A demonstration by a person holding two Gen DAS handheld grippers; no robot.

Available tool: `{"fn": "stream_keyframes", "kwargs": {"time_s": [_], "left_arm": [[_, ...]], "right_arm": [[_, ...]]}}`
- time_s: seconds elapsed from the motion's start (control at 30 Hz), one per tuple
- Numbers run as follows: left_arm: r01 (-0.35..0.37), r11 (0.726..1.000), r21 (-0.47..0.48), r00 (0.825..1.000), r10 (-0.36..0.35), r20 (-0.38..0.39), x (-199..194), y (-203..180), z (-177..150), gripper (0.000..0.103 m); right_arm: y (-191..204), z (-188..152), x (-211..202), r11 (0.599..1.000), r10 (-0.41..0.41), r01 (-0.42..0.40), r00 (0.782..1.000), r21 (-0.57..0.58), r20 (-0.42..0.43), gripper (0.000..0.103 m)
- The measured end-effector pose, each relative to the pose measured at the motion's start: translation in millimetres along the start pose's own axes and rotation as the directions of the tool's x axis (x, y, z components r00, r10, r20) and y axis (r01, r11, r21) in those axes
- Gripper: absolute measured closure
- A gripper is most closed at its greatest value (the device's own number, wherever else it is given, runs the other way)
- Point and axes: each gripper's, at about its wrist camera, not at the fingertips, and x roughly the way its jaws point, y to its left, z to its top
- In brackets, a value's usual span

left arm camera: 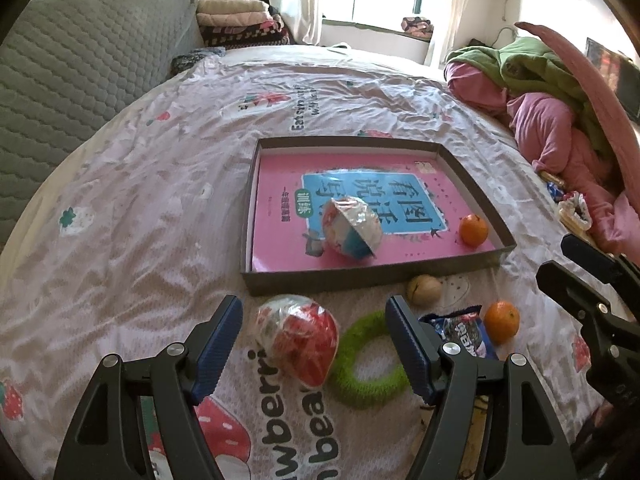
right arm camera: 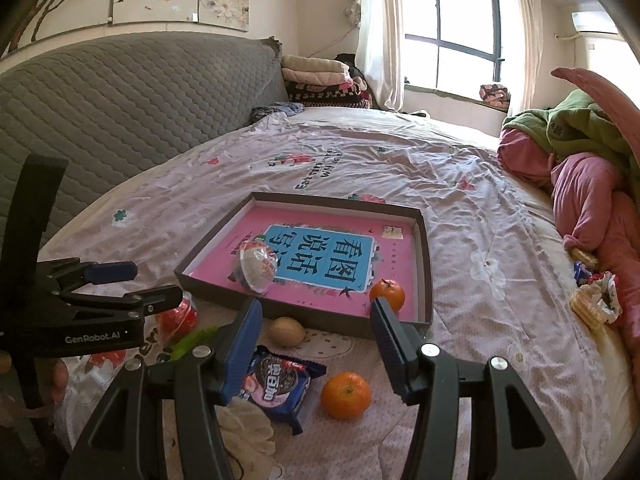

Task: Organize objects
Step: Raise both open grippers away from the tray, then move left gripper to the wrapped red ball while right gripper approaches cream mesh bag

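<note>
Red-wrapped jelly cup (left arm camera: 298, 342) lies on the bedsheet straight ahead of my left gripper (left arm camera: 314, 344), between its wide-open, empty jaws and just short of the brown tray (left arm camera: 372, 280). My right gripper (right arm camera: 316, 344), also open and empty, points instead at the orange (right arm camera: 346, 395) and cookie packet (right arm camera: 280, 386). I judge the left hand nearer the cup, which needs a short lift forward into the tray.

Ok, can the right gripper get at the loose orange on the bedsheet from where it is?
Probably yes. The right gripper is open, and the orange lies bare on the sheet just ahead of its fingers. The cookie packet sits beside it but apart, and nothing covers the fruit.
</note>
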Motion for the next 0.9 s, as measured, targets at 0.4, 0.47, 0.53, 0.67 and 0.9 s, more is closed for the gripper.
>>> {"fn": "stream_keyframes", "kwargs": {"time_s": [0.4, 0.47, 0.53, 0.67, 0.9], "left_arm": [[-0.002, 1.0, 0.0, 1.0, 0.002, 0.012, -15, 0, -14, 0.028], [-0.001, 1.0, 0.0, 1.0, 0.001, 0.009, -16, 1, -17, 0.028], [0.003, 1.0, -0.006, 1.0, -0.003, 0.004, -17, 1, -20, 0.028], [0.009, 1.0, -0.019, 1.0, -0.009, -0.005, -19, 3, -27, 0.028], [0.006, 1.0, -0.025, 1.0, -0.006, -0.011, -24, 2, -37, 0.028]], "right_arm": [[13, -14, -14, 1.0, 0.01, -0.01, 1.0, -0.006, -0.01, 0.047], [15, -16, -14, 1.0, 0.011, -0.011, 1.0, -0.007, -0.014, 0.047], [17, -18, -14, 1.0, 0.013, -0.013, 1.0, -0.01, -0.021, 0.047], [19, -22, -15, 1.0, 0.012, -0.012, 1.0, -0.007, -0.028, 0.047], [20, -27, -17, 1.0, 0.0, 0.0, 0.999, -0.001, -0.033, 0.047]]}}
